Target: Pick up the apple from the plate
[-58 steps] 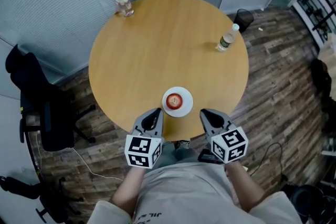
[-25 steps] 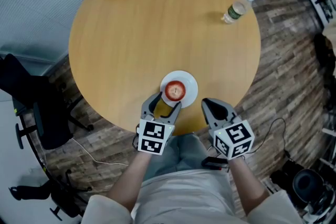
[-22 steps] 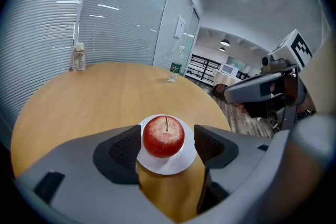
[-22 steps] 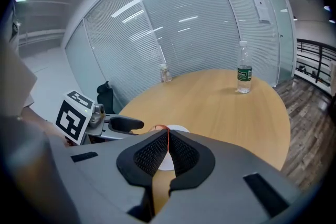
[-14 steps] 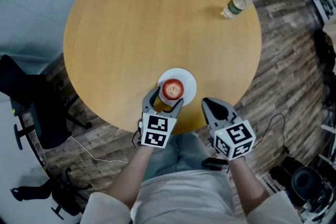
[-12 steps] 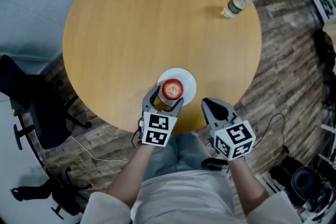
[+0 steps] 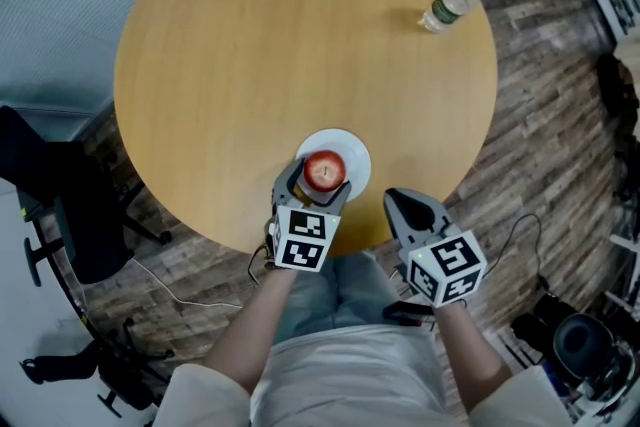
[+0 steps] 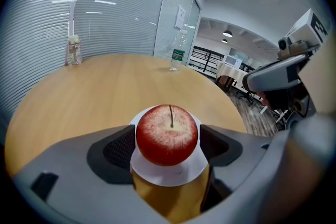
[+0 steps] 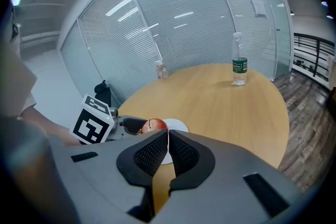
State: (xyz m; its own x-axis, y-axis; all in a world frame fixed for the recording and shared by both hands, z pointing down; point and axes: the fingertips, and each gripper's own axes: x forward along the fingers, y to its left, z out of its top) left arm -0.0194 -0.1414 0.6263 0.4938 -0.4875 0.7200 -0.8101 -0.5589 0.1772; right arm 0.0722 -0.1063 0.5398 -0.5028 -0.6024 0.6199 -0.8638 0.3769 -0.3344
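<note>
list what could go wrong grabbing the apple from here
The jaws of the left hand-held gripper have just been opening and flank the apple, not gripping it. Closing off-centre could roll it off the plate. The jaws sit low and may catch the plate, which lies near the table edge.

You wear a pale beige short-sleeved shirt (image 7: 350,370) over blue-grey trousers (image 7: 345,283). Your left gripper (image 7: 317,183) and right gripper (image 7: 398,201) are matt grey plastic shells. The left cube (image 7: 302,240) and right cube (image 7: 446,267) are white, printed with black square markers. The fingers (image 8: 116,148) carry black dimpled pads.
</note>
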